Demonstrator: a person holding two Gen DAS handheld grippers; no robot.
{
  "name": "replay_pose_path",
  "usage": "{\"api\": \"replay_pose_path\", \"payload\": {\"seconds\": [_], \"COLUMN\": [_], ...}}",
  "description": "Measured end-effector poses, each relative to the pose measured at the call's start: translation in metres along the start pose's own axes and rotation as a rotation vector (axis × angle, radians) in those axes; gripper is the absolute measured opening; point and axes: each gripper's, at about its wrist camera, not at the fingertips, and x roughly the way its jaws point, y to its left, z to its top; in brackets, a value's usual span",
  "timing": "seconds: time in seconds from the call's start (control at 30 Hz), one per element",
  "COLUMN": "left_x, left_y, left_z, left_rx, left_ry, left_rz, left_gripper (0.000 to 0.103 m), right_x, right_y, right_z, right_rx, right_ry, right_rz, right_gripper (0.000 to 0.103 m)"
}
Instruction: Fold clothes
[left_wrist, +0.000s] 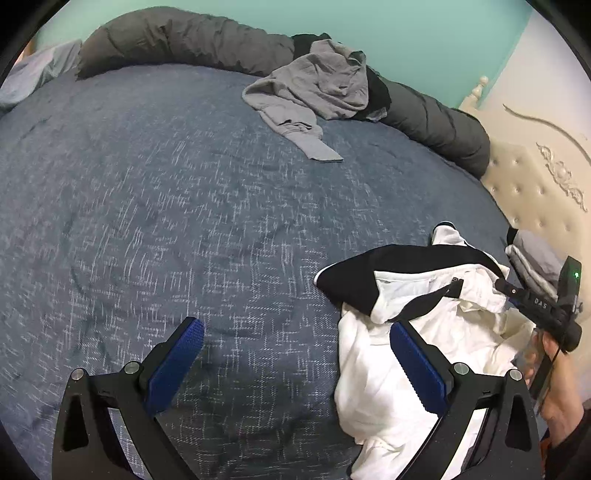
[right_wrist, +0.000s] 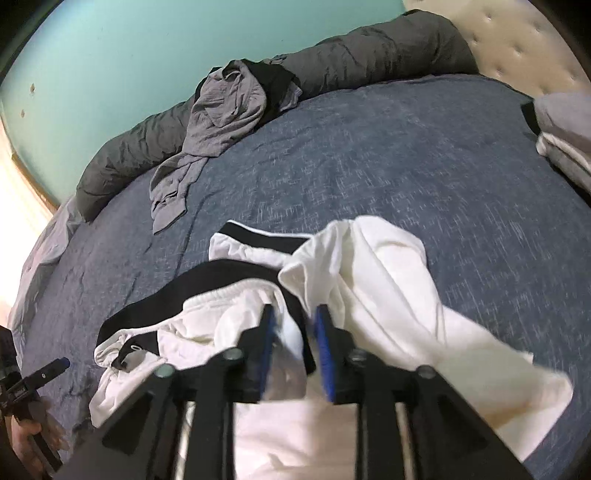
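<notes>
While the white-and-black garment (right_wrist: 369, 266) lies crumpled near the bed's (left_wrist: 184, 203) front edge, folding has barely begun — right gripper (right_wrist: 295, 332) slightly parted over its fabric, left gripper (left_wrist: 295, 354) spread wide, empty; a grey garment (left_wrist: 314, 92) waits — far edge.

Two loose garments lie on the one bed (left_wrist: 184, 192): one white-and-black garment (right_wrist: 369, 266) and one grey garment (left_wrist: 314, 92) crumpled against the single dark grey rolled duvet (left_wrist: 177, 40). One stack of folded clothes (right_wrist: 565, 136) sits at the bed's edge; how many pieces it holds cannot be told. Two grippers show, the left gripper (left_wrist: 295, 354) and the right gripper (right_wrist: 293, 332), each with two blue pads.
</notes>
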Motion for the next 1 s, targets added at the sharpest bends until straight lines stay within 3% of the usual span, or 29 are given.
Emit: {"api": "replay_pose_path", "payload": {"seconds": [0.03, 0.07, 0.17, 0.37, 0.47, 0.57, 0.7, 0.87, 0.93, 1.0], "left_x": [-0.001, -0.002, -0.004, -0.006, -0.006, -0.006, -0.008, -0.010, -0.011, -0.012], "left_y": [-0.003, -0.007, -0.015, -0.028, -0.033, -0.036, -0.036, -0.032, -0.033, -0.034], "left_z": [0.002, 0.003, 0.010, 0.016, 0.016, 0.014, 0.011, 0.009, 0.007, 0.006], "left_rx": [0.014, 0.028, 0.063, 0.081, 0.088, 0.093, 0.091, 0.079, 0.079, 0.080], "left_ry": [0.003, 0.005, 0.009, 0.007, 0.009, 0.012, 0.012, 0.013, 0.012, 0.012], "left_rz": [0.009, 0.019, 0.050, 0.067, 0.072, 0.074, 0.074, 0.070, 0.066, 0.062], "left_gripper": [0.103, 0.103, 0.103, 0.103, 0.103, 0.103, 0.103, 0.103, 0.103, 0.103], "right_x": [-0.002, -0.005, -0.015, -0.035, -0.026, -0.010, 0.009, 0.025, 0.021, 0.013], "right_y": [-0.001, -0.002, -0.004, -0.003, 0.006, 0.018, 0.013, 0.000, -0.001, 0.000], "right_z": [-0.003, -0.006, -0.011, -0.006, 0.001, 0.008, 0.016, 0.023, 0.024, 0.022], "right_rx": [0.009, 0.018, 0.006, -0.032, -0.068, -0.142, -0.145, -0.073, -0.066, -0.061], "right_ry": [-0.009, -0.018, -0.050, -0.106, -0.069, -0.023, 0.033, 0.082, 0.068, 0.046], "right_rz": [-0.001, -0.002, -0.023, 0.050, 0.138, 0.082, 0.057, 0.072, 0.077, 0.102], "right_gripper": [0.041, 0.042, 0.043, 0.043, 0.043, 0.042, 0.042, 0.031, 0.014, 0.010]}}
